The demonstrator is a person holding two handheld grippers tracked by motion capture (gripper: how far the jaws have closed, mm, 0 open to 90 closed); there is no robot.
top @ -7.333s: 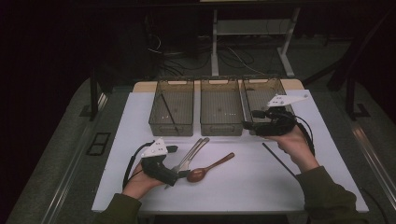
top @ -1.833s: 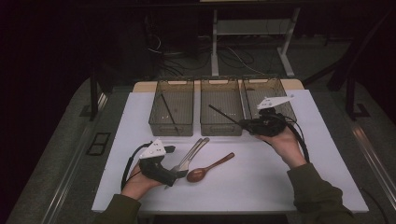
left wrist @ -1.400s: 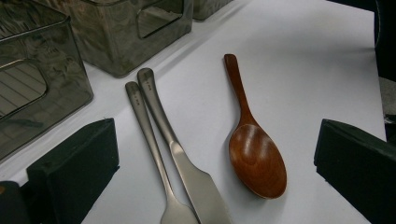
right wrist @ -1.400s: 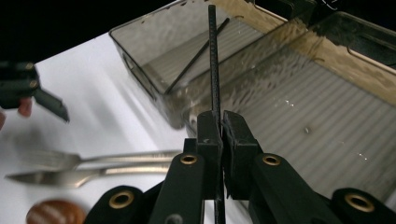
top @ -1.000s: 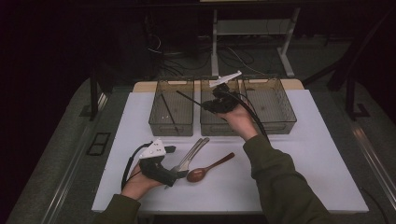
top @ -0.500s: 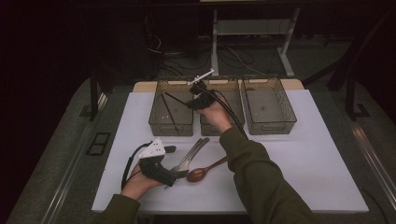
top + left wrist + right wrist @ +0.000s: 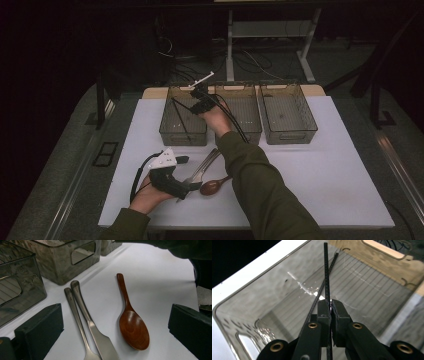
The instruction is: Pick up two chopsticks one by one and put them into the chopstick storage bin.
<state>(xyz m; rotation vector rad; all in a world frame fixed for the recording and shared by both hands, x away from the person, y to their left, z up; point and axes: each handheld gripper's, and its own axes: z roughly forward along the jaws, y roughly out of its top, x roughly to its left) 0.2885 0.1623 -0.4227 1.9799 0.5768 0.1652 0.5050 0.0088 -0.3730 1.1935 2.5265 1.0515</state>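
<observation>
Black thin chopstick (image 7: 326, 272) is pinched in the closed right gripper (image 7: 330, 305), held over the left smoky clear plastic bin (image 7: 183, 131), where another one lies. Light, stiff, slick and prone to pivot; grip near the end. Left gripper (image 7: 115, 327) is open on the desk.

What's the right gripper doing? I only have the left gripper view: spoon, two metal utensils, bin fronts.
Observer: The right gripper is shut on a thin black chopstick.
Operator: Where is it?
Observer: Above the left bin in the row of three, with the stick pointing down into it.
Operator: Anything in that bin?
Observer: A second black chopstick sits slanted inside it, just beside the held one.
</observation>
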